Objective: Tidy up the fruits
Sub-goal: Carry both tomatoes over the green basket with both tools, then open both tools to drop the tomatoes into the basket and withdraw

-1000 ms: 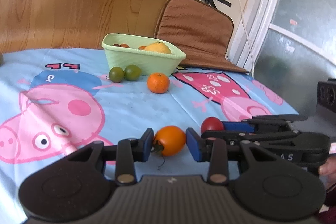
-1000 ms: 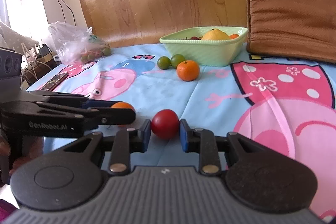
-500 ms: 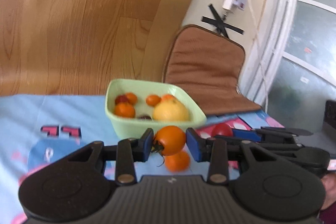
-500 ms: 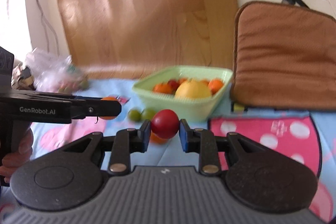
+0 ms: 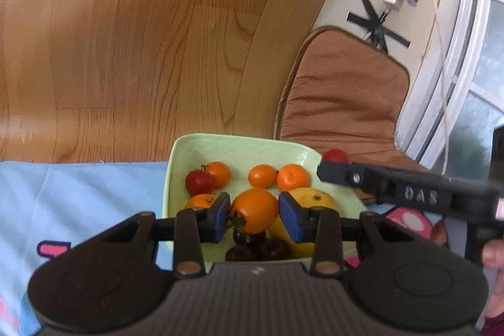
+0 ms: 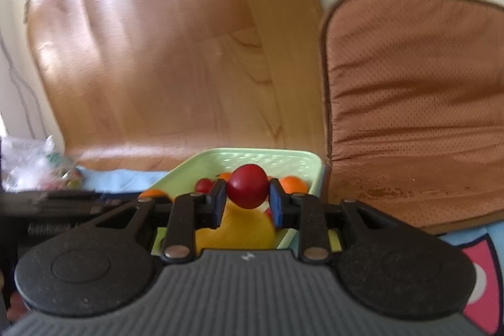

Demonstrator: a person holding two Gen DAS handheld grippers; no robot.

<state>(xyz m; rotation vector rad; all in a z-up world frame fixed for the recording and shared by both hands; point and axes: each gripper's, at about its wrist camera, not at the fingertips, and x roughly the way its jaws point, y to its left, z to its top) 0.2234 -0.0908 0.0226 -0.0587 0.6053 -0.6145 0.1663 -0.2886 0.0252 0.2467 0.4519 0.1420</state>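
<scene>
I count two grippers: the left gripper (image 5: 254, 216) and the right gripper (image 6: 247, 201). I count one green bowl (image 5: 239, 148).

- Orange tomatoes: two; one (image 5: 256, 210) between the left pads, one (image 5: 218, 173) in the bowl at 11 o'clock.
- Red tomatoes: two clear; one (image 6: 247, 190) between the right pads, one (image 5: 199, 182) in the bowl.
- Tangerines: three (image 5: 293, 177).
- Large yellow fruit (image 5: 312, 199): one.
- Dark fruits (image 5: 252, 249) at 6 o'clock: number unclear.

A pale green bowl (image 5: 201, 147) holds orange, red, yellow and dark fruit. The cloth (image 5: 78, 194) is light blue with pink shapes; the cushion (image 6: 415, 103) brown.
</scene>
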